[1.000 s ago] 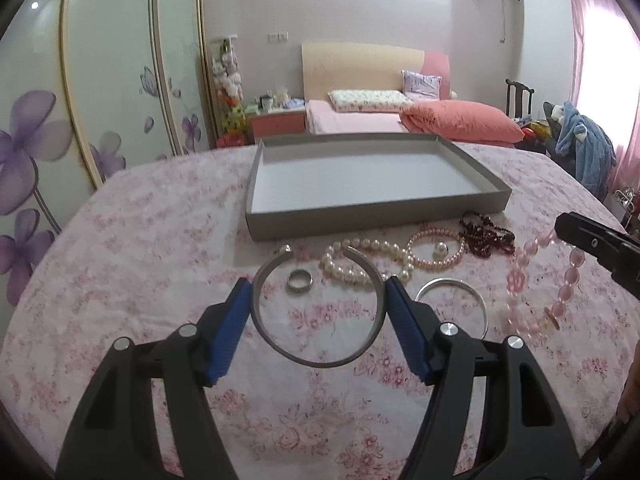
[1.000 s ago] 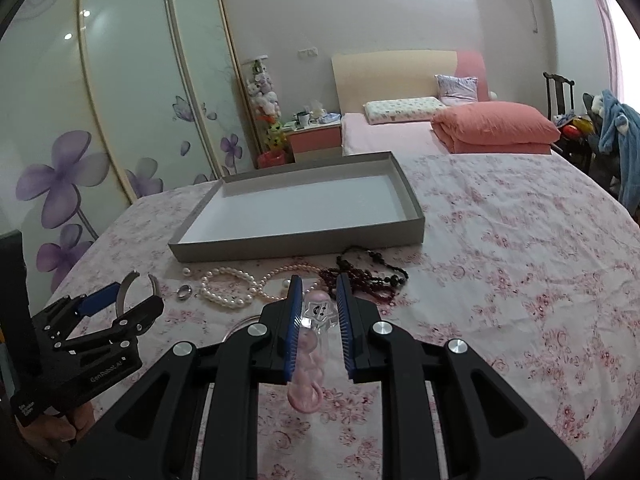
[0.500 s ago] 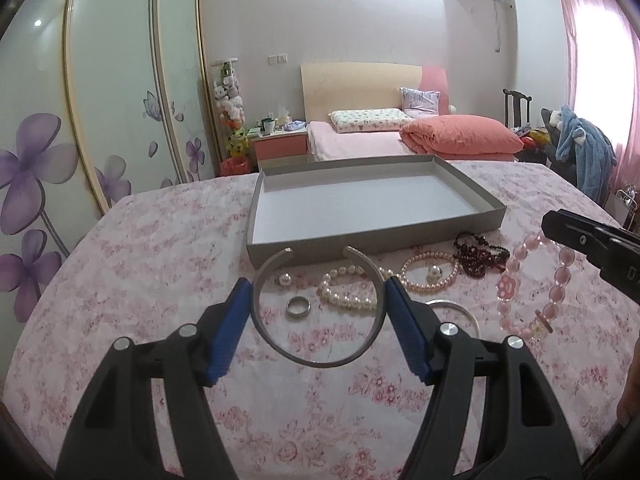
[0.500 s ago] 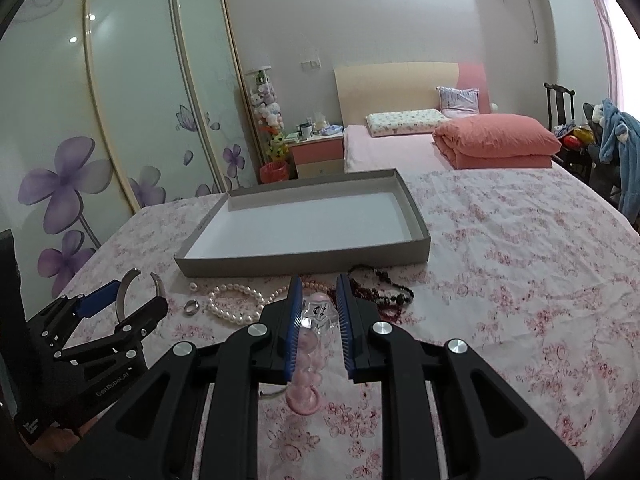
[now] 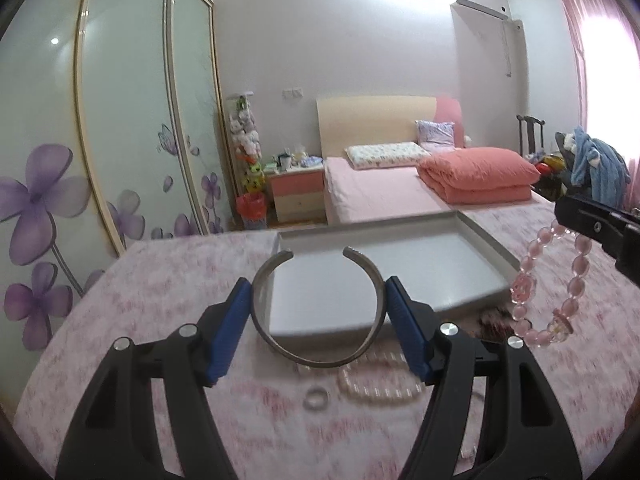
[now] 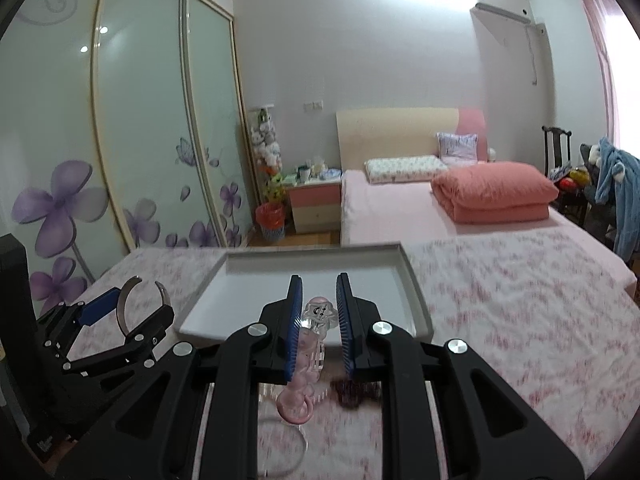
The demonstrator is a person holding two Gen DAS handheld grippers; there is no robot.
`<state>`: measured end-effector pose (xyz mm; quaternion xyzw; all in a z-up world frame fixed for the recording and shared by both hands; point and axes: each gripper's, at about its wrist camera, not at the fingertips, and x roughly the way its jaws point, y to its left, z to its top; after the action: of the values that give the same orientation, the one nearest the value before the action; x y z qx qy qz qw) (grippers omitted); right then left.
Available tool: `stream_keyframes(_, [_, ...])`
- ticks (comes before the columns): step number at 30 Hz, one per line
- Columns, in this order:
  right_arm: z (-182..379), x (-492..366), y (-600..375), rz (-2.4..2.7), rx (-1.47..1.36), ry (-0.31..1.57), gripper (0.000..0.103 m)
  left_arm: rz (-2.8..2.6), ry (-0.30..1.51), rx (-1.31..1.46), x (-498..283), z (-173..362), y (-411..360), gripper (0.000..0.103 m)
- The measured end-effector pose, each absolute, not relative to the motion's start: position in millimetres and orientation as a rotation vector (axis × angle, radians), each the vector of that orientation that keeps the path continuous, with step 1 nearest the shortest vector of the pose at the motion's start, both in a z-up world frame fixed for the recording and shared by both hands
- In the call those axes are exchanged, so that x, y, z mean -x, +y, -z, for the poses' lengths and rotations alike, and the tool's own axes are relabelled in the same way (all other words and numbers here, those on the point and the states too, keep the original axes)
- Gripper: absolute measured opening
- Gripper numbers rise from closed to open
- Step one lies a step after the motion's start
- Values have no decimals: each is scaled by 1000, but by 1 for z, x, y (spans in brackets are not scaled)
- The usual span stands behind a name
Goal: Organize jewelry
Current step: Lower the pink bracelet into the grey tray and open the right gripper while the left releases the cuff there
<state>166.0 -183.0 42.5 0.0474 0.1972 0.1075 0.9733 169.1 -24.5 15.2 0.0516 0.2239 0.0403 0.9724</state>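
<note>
Ahead of the gripper stands a bed (image 5: 372, 192) with a beige headboard (image 5: 374, 120), a pillow (image 5: 384, 154) and a folded coral quilt (image 5: 476, 174). Left of it is a pink nightstand (image 5: 296, 192). Further left, a wardrobe (image 5: 120, 128) has frosted doors with purple flowers. On the right are a chair (image 5: 530, 132) and a pink curtain (image 5: 576, 20). An air conditioner (image 5: 482, 0) hangs on the pale wall.

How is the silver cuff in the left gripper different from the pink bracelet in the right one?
The silver cuff is one rigid metal band with an open gap; the pink bracelet is a closed loop of translucent beads with charms. The cuff spans the left gripper, held level; the bracelet dangles from the right gripper. Both are lifted near the tray.
</note>
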Motion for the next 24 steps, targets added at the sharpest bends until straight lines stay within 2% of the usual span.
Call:
stream_keyframes(10, [-41, -239, -175, -174, -93, 414, 18, -76, 491, -89, -240, -8, -22, 66])
stream_keyframes(24, [24, -322, -175, -154, -137, 638, 19, -18, 690, -70, -321, 47, -27, 66])
